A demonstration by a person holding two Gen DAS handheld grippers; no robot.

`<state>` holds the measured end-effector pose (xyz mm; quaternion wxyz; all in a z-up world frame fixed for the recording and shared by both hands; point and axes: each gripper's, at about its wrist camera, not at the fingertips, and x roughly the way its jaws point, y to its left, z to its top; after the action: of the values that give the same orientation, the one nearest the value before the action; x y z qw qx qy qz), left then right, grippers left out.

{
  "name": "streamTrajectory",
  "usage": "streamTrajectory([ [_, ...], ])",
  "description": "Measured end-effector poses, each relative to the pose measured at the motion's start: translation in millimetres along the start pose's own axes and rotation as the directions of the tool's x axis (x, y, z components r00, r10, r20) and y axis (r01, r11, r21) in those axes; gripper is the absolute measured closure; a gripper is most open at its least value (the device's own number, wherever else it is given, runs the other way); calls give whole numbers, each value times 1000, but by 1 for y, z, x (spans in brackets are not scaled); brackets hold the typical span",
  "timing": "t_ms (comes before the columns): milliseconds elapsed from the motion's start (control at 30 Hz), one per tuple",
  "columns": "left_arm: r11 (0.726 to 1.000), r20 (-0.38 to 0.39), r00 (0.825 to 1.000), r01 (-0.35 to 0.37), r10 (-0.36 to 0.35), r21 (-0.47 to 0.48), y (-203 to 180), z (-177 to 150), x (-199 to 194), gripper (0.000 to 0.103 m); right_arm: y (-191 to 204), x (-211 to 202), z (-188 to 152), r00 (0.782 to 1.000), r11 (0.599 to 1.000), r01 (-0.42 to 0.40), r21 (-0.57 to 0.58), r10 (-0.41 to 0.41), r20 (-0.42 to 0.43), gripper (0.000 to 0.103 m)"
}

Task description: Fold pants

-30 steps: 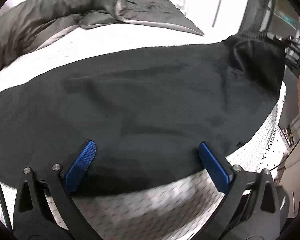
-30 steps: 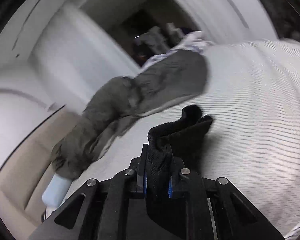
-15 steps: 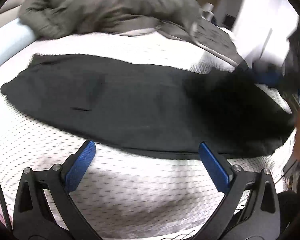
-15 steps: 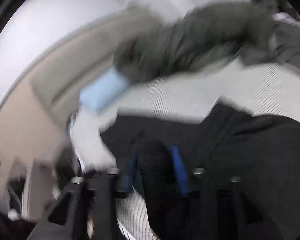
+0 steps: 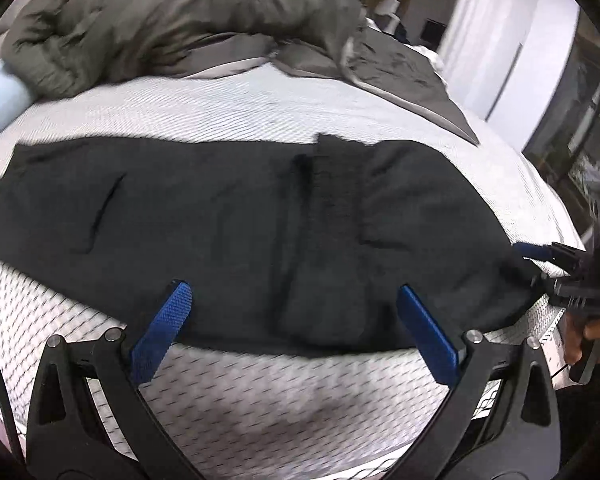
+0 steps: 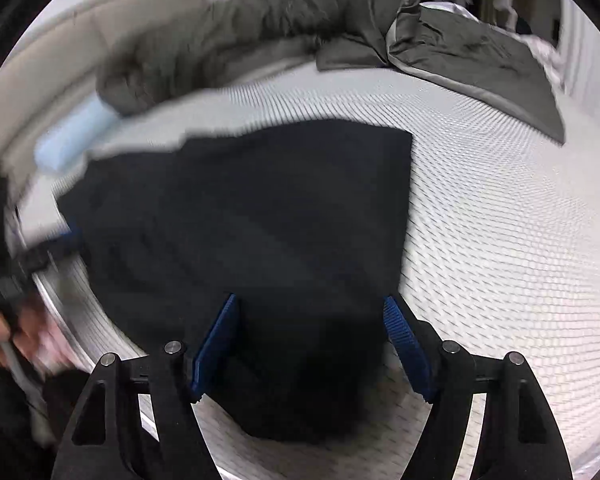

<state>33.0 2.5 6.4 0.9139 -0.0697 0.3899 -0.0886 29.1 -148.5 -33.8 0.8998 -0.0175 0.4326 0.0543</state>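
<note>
The left tool (image 5: 294, 322) stands wide, its two blue pads apart with nothing between them, hanging over the near edge of the black pants (image 5: 236, 220) without touching the cloth. The right tool (image 6: 312, 344) has just been opening and now stands wide too — the dark fabric lies under and between its pads (image 6: 216, 344), but they do not press on it. In the left wrist view the right tool (image 5: 540, 256) shows at 3 o'clock, at the right end of the pants, with a hand (image 5: 596, 336) on its grip.

The pants lie flat on the bed (image 5: 260, 400), stretched from 9 o'clock to 3 o'clock across the white patterned mattress cover. The right part is folded over the middle — the ribbed waistband (image 5: 336, 192) runs as a strip across the cloth just right of centre. A pocket slit (image 5: 106, 212) shows toward 9 o'clock.

Beyond the pants, from 10 to 2 o'clock, a grey duvet (image 5: 180, 24) lies bunched, well apart from them. A pale blue pillow (image 5: 0, 100) peeks out at 10 o'clock. In the right wrist view the left tool (image 6: 40, 256) and its hand (image 6: 24, 332) blur at 8 o'clock.
</note>
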Motion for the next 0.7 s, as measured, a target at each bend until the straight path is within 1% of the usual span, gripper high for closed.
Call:
streamTrajectory([
  [33,1000,-2,1000,-12,12,23,-12,4,0,1,-1,-2,-5,1000,1000,11,-22,-11,-11,21],
  [67,999,-1,1000,-22,22,37,-20,8,1,1,-2,-5,-9,1000,1000,4,-28,-5,-13,21],
  [200,995,10,1000,-21,20,103,-51,24,4,1,-27,-17,-31,997,997,-75,10,75,2,18],
  [233,990,-5,1000,-21,21,137,-61,32,14,1,-31,-19,-37,995,995,-96,22,96,1,18],
  [300,984,9,1000,-16,15,179,-71,36,24,1,-36,-23,-51,991,991,-131,41,131,-7,18],
  [367,981,14,1000,-30,28,191,-78,33,37,1,-38,-28,-64,987,985,-163,47,164,0,18],
  [400,982,5,1000,-15,14,186,-79,29,44,1,-40,-22,-66,984,983,-176,52,176,5,18],
  [467,982,-8,1000,-10,12,187,-81,27,53,1,-41,-23,-70,974,972,-226,66,224,39,18],
  [500,981,-2,1000,-12,13,192,-85,26,55,1,-44,-26,-73,965,963,-258,80,253,62,18],
  [567,980,1,1000,-10,10,197,-88,27,62,1,-56,-36,-78,952,944,-299,143,285,109,18],
  [633,977,-4,1000,12,-11,214,-96,30,67,1,-66,-40,-80,907,889,-402,217,355,226,18],
  [667,975,-1,1000,16,-16,221,-99,29,68,1,-75,-34,-86,879,839,-462,288,388,278,22],
  [700,972,-7,1000,19,-18,234,-102,29,71,1,-81,-26,-89,861,798,-499,337,413,299,41],
])
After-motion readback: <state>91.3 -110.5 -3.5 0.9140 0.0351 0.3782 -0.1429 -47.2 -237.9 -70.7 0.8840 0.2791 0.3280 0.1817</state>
